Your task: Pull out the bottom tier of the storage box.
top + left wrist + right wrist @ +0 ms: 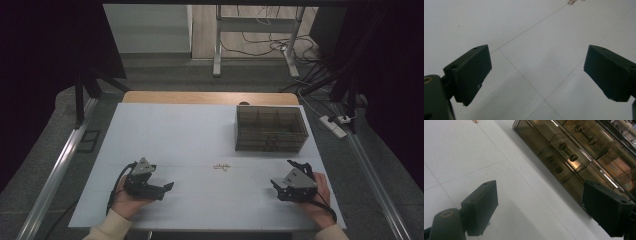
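Observation:
A smoky transparent compartment box (270, 128) with a closed lid stands at the back right of the white table (175, 135); in the right gripper view the box (574, 152) shows metal handles and inner dividers. A small cluster of pale metal pieces (221, 167) lies mid-table between the two hands, and its edge shows as pieces (572, 1) at the top of the left gripper view. My left gripper (167, 189) rests low at the front left, open and empty. My right gripper (275, 186) sits at the front right, open and empty, its jaws wide apart with the box's front wall just beyond them.
A strip of wooden tabletop (210, 97) runs behind the white sheet. Metal rails (60, 165) flank the table. Beyond lie desk legs (218, 45), cables and a power strip (334, 125) on the floor.

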The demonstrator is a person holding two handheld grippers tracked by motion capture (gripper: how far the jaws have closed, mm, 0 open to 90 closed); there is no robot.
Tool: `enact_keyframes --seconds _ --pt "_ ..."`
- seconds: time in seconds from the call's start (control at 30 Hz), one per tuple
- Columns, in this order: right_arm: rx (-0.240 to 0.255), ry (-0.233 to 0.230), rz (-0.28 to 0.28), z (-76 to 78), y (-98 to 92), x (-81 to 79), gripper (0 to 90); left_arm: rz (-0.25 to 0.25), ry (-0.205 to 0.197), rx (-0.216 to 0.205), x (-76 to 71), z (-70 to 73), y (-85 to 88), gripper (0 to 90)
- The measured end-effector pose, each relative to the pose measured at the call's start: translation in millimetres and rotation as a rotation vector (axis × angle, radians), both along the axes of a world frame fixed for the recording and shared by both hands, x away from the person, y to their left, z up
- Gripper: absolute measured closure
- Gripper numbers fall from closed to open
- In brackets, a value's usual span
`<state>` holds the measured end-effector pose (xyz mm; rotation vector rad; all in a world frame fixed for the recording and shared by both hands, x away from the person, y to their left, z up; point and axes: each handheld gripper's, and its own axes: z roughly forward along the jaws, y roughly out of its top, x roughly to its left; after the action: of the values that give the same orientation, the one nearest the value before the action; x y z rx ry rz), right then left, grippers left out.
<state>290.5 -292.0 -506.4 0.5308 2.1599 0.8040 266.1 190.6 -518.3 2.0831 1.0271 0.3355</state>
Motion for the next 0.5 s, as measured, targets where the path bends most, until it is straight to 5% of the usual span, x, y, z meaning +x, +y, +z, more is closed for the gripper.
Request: enact_keyframes --seconds 0.5 --pt "-0.061 -0.046 -0.008 -2.8 3.4 0.6 14.0 0.0 0.003 0.002 0.6 -0.5 -0.7 7.1"
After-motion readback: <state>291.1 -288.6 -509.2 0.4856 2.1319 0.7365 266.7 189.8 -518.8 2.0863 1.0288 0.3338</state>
